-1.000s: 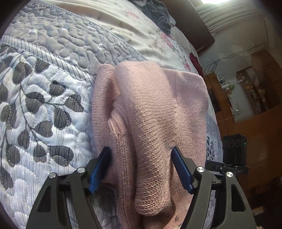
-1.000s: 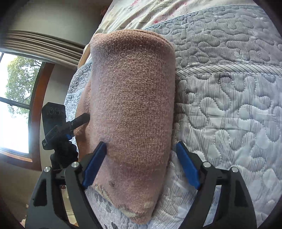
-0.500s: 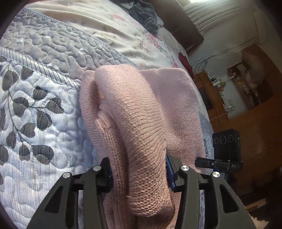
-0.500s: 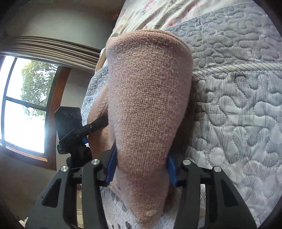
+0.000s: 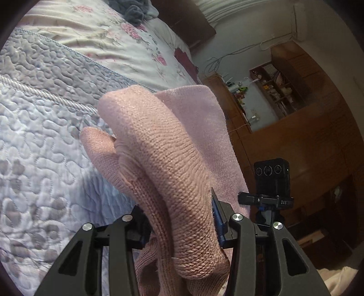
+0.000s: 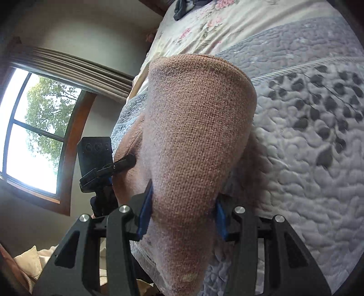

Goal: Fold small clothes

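Left-wrist view: the left claw [image 5: 179, 223] is clamped on a thick fold of the pink knit garment [image 5: 173, 159], whose bunched edge bulges between the blue pads [image 5: 216, 218] and hangs over toward the camera. The rest of the garment extends forward from the claw, lifted over the grey quilted bedspread [image 5: 45, 136]; whether its far end touches the bedspread cannot be told. Beyond lies a floral sheet [image 5: 95, 38] with a dark heap of clothes [image 5: 136, 11] at the far end of the bed. The right claw's camera [image 5: 271, 177] is visible on the right, before a wooden cabinet [image 5: 307, 141]. Right-wrist view: the right claw [image 6: 182, 218] likewise grips a fold of the same garment, which rises as a broad rounded loop above the leaf-patterned bedspread; a window [image 6: 34, 127] stands on the left.
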`<action>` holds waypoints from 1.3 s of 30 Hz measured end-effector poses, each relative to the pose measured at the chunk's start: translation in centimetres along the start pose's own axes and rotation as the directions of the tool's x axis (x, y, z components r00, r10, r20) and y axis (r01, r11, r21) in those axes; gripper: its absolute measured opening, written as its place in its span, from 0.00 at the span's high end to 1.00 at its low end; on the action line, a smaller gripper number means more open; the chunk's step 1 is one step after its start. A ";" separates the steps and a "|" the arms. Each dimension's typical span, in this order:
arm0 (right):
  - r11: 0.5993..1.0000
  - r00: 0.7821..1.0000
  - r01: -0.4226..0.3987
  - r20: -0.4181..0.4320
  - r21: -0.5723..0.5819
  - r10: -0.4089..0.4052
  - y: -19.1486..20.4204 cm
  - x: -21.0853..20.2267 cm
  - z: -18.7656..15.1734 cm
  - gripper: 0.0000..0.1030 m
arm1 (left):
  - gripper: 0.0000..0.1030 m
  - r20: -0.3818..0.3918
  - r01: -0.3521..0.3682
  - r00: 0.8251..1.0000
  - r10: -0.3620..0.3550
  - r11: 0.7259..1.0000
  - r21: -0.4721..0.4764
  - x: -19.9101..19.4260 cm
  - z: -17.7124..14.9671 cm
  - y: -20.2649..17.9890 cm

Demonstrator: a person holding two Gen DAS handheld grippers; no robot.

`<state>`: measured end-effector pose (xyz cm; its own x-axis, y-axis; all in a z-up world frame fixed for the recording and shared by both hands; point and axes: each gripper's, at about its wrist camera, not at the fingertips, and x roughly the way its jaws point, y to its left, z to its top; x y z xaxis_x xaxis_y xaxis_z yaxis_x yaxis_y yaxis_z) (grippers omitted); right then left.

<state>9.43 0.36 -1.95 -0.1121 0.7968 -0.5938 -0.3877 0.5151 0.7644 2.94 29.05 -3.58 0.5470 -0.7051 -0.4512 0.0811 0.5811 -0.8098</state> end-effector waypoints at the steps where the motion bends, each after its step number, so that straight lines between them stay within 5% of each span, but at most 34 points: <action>1: 1.000 1.000 0.008 0.004 0.019 -0.008 -0.9 -0.4 -0.6 0.56 | 0.58 -0.013 -0.006 1.000 0.006 1.000 -0.002 0.8 -0.7 -0.2; 9: 0.989 0.999 0.044 0.019 0.143 -0.048 -6.6 0.2 -5.7 0.53 | 0.57 -0.064 -0.128 0.990 0.125 0.991 -0.033 3.9 -5.0 3.1; 14: 0.989 0.996 0.082 0.019 0.127 -0.085 -6.1 1.4 -5.8 0.38 | 0.48 -0.061 -0.183 0.982 0.180 0.982 -0.046 4.1 -5.5 3.1; 19: 0.986 0.989 0.145 0.004 0.080 -0.146 -5.1 0.0 -7.8 0.30 | 0.47 -0.033 -0.308 0.951 0.309 0.951 0.029 1.8 -6.8 0.2; 25: 0.982 0.982 0.183 -0.048 0.049 -0.181 -3.3 -0.1 -10.9 0.30 | 0.46 -0.032 -0.356 0.933 0.358 0.934 0.040 0.4 -10.4 -2.3; 27: 0.981 0.983 0.181 -0.051 0.064 -0.178 -3.7 -0.3 -11.9 0.36 | 0.46 -0.030 -0.371 0.927 0.373 0.928 0.043 0.7 -11.5 -2.6; 30: 0.974 0.977 0.210 -0.062 0.086 -0.205 -4.0 -0.5 -13.3 0.64 | 0.46 -0.027 -0.415 0.909 0.416 0.909 0.039 1.2 -12.4 -2.0; 35: 0.966 0.967 0.250 -0.065 0.070 -0.246 -4.9 -1.8 -15.6 0.68 | 0.43 -0.051 -0.380 0.924 0.378 0.924 -0.047 1.2 -13.2 0.7; 39: 0.961 0.966 0.256 -0.070 0.101 -0.250 -5.2 -0.9 -15.6 0.67 | 0.42 -0.056 -0.401 0.915 0.400 0.916 -0.020 1.3 -13.5 0.4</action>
<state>-2.76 -7.95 -9.32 -0.0756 0.6188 -0.7819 -0.3086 0.7312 0.6084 -7.52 22.88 -9.53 0.4864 -0.4356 -0.7574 -0.1615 0.8071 -0.5679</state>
